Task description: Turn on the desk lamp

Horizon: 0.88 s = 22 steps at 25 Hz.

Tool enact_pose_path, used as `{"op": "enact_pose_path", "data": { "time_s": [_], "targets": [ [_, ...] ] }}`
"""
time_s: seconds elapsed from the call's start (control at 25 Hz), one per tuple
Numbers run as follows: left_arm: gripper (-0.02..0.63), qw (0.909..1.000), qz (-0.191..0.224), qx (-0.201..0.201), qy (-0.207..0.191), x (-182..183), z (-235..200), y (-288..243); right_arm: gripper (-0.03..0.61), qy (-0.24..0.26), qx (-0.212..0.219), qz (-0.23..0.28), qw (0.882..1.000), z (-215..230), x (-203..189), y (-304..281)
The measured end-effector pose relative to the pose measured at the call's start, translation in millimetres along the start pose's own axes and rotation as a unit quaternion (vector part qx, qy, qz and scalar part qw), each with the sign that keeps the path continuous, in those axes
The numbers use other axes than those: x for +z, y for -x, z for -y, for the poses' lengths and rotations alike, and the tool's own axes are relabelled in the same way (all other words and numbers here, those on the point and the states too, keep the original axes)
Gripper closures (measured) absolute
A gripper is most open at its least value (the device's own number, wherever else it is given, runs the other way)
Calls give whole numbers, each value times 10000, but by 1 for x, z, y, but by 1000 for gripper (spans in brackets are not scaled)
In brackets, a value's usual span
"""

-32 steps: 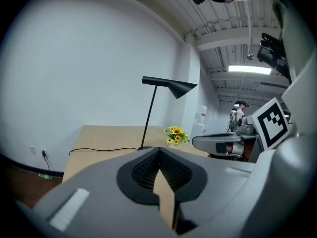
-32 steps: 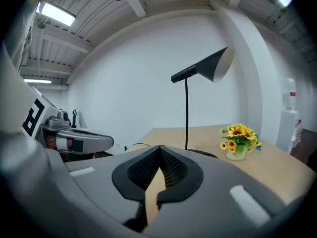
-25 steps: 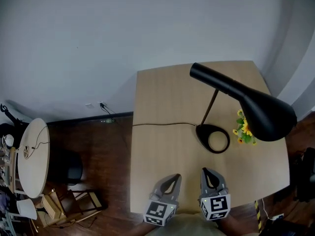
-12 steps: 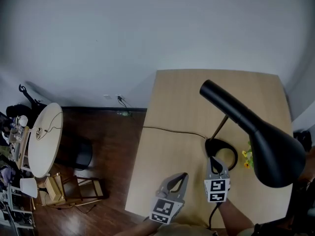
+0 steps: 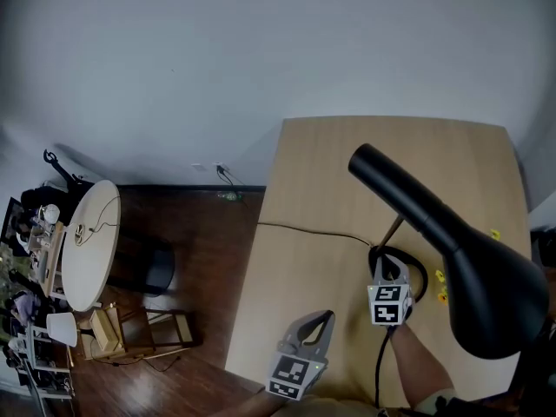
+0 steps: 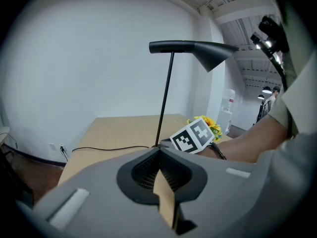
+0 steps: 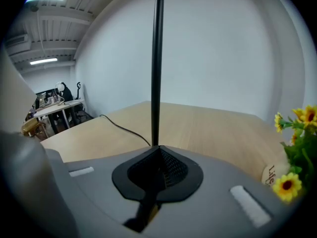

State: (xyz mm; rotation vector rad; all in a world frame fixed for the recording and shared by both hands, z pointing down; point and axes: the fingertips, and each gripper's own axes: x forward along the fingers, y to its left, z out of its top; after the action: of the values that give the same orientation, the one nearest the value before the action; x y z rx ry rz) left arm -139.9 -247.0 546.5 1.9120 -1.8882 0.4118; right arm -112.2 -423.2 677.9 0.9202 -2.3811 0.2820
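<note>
- Right gripper (image 5: 388,269), jaws together and holding nothing, has advanced to the lamp base (image 5: 420,278); a switch press looks imminent.
- Left gripper (image 5: 318,323), pinched closed and empty, hangs back from the base.

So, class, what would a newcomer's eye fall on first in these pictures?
The black lamp leans over the right of the desk, its big shade nearest the camera. The right gripper, jaws together, is at the lamp's base, with yellow flowers beside it.
</note>
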Motion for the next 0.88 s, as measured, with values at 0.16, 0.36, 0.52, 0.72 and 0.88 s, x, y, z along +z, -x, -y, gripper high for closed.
{"op": "enact_pose_path", "data": {
  "time_s": [0.16, 0.36, 0.52, 0.72, 0.88],
  "targets": [
    [614, 10000, -3, 28, 35, 0, -2, 0, 578, -137, 67, -325, 9994, 3, -16, -11],
    [614, 9998, 76, 115, 106, -4, -10, 6, 578, -124, 71, -352, 9993, 1, -16, -13],
    [614, 9998, 168, 20, 106, 1, -8, 12, 578, -244, 123, -338, 9991, 4, -11, -5],
    [614, 9995, 296, -87, 86, 6, -8, 19, 578, -390, 34, 154, 9991, -2, 10, 32],
    [614, 9988, 427, -221, 90, 6, -8, 26, 578, -613, 52, 482, 9969, -21, 19, 82]
  ]
}}
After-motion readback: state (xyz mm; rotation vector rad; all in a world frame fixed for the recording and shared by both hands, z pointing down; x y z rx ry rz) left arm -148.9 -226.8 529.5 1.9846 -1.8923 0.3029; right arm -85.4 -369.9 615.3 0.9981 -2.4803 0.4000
